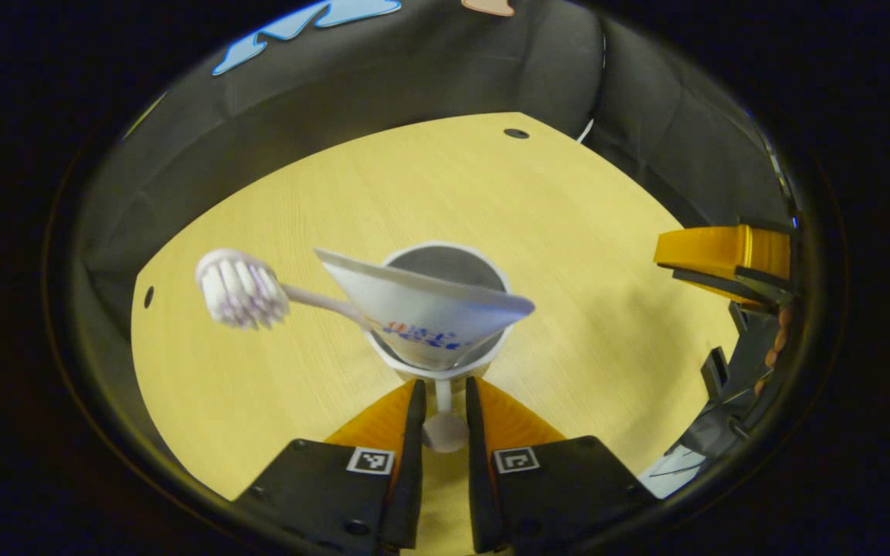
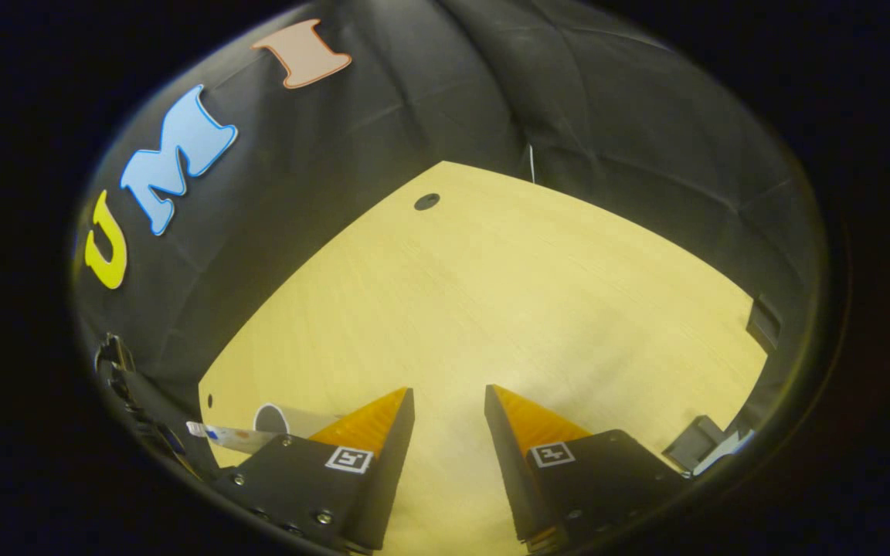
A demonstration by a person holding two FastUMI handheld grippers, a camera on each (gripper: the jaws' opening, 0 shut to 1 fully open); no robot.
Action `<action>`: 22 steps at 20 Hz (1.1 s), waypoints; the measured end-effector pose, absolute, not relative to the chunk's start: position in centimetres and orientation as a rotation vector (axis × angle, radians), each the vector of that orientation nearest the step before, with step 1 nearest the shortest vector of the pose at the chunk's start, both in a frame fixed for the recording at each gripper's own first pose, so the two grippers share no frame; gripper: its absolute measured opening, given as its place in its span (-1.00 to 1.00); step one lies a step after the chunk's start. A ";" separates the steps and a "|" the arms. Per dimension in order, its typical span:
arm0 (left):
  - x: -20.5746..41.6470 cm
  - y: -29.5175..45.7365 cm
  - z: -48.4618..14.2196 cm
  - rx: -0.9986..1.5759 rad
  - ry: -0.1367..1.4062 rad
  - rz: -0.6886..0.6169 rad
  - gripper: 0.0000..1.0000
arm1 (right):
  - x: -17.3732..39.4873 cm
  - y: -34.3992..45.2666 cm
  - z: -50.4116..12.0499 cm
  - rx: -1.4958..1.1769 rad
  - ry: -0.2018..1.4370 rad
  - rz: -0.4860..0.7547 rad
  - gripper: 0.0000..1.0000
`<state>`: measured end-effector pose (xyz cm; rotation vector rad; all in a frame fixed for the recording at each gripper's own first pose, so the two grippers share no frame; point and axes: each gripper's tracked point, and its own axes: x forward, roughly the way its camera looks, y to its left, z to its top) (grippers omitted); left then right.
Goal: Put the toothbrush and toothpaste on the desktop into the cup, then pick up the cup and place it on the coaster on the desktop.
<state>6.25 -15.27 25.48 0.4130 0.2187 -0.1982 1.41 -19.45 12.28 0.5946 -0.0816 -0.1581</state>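
In the left gripper view the left tongs (image 1: pixel 443 401) grip the cup (image 1: pixel 445 309) by its handle, both fingers pressing it; toothbrush (image 1: pixel 240 289) and toothpaste (image 1: pixel 422 309) stand in the cup, above the worktop (image 1: pixel 568 232). In the right gripper view the right tongs (image 2: pixel 449 401) stand wide — holding nothing — with the cup (image 2: pixel 275 418) at far left.

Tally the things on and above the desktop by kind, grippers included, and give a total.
Cup: 1
Toothpaste tube: 1, in the cup
Toothbrush: 1, in the cup
Left gripper and right gripper: 2
Total: 5
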 end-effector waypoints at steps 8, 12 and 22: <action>2.5 -14.2 27.5 0.392 0.113 -0.202 0.14 | 0.5 -18.6 12.1 0.547 -0.080 -0.130 0.19; 0.8 -14.0 28.8 0.394 0.045 -0.190 0.80 | 0.0 -17.6 12.1 0.507 -0.081 -0.111 0.19; -4.6 -12.5 32.2 0.271 -0.079 -0.179 0.79 | -1.5 -12.4 12.8 0.348 -0.081 -0.033 0.19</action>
